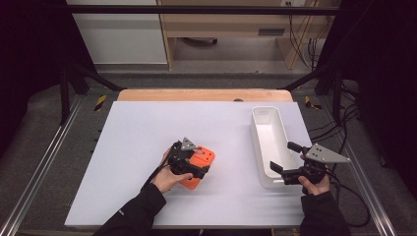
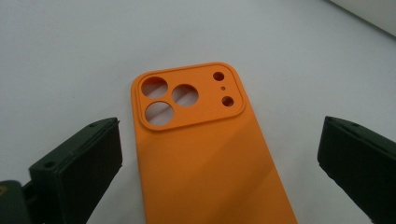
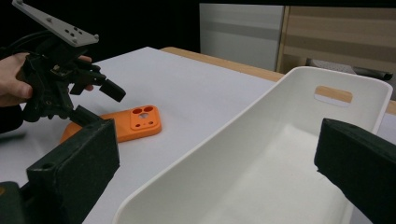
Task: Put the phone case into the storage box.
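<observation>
Left of the white bin (image 1: pixel 260 147), well apart from it, an orange phone case (image 1: pixel 200 162) lies flat on the pale table (image 1: pixel 133 142), back side up, its camera end pointing toward the far edge. It is a thin shell with rounded corners and a raised block around three round lens holes and a few smaller ones; the skin looks matte and smooth, most likely a soft silicone or rubbery plastic. I judge it very light, bendable instead of brittle, and grippy enough not to slip. Lying flat, it offers only its long side edges, so a pinch across the width near the middle seems the best hold. The left gripper (image 1: pixel 194 169) hangs right over it, jaws spread wide on either side of the case and not touching it.

At the bin's near end, the right gripper (image 1: pixel 283 158) is released too, its jaws straddling the near wall. That bin is a long, narrow, glossy hard-plastic trough with rounded corners and a slot handle in its far wall, and nothing lies inside.
</observation>
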Motion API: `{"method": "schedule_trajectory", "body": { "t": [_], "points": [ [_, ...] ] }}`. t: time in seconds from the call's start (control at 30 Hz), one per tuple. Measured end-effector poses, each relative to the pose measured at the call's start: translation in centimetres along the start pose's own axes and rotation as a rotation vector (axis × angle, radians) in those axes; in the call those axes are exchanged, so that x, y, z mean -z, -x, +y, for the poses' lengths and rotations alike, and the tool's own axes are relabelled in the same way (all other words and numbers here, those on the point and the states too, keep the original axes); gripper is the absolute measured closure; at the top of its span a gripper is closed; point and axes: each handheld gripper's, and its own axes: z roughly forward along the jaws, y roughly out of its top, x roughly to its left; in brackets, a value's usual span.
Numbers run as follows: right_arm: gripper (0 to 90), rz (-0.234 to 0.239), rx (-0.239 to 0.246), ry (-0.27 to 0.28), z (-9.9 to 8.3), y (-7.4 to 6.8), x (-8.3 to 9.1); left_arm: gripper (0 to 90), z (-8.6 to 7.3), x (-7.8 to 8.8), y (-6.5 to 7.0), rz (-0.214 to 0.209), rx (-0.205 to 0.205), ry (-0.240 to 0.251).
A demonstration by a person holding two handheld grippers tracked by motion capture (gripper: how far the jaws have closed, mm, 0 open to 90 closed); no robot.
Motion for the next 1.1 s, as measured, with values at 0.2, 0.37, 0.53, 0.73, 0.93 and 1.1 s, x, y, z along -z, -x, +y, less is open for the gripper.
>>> {"method": "schedule_trajectory", "body": {
  "t": [0.2,0.37,0.53,0.73,0.93,1.1],
  "points": [
    [0.4,-0.001,0.000,-0.001,0.0,0.0,0.0,0.0,-0.2,-0.6,0.0,0.004,0.001,-0.032],
    [0.4,-0.001,0.000,-0.001,0.0,0.0,0.0,0.0,-0.3,-0.9,0.1,0.007,0.003,-0.057],
    [0.4,-0.001,-0.001,0.000,0.0,0.0,0.0,0.0,-0.4,-1.2,0.2,0.016,0.000,-0.076],
    [0.4,-0.002,0.000,-0.001,0.0,0.0,0.0,1.1,-0.6,-1.6,0.1,0.030,0.003,-0.110],
    [0.4,-0.002,0.000,-0.002,0.0,0.0,0.0,2.7,-0.6,-1.6,0.1,0.040,0.003,-0.116],
    [0.4,-0.002,-0.001,-0.002,0.0,0.0,0.0,5.1,-0.7,-1.6,0.2,0.061,-0.002,-0.110]
  ]
}}
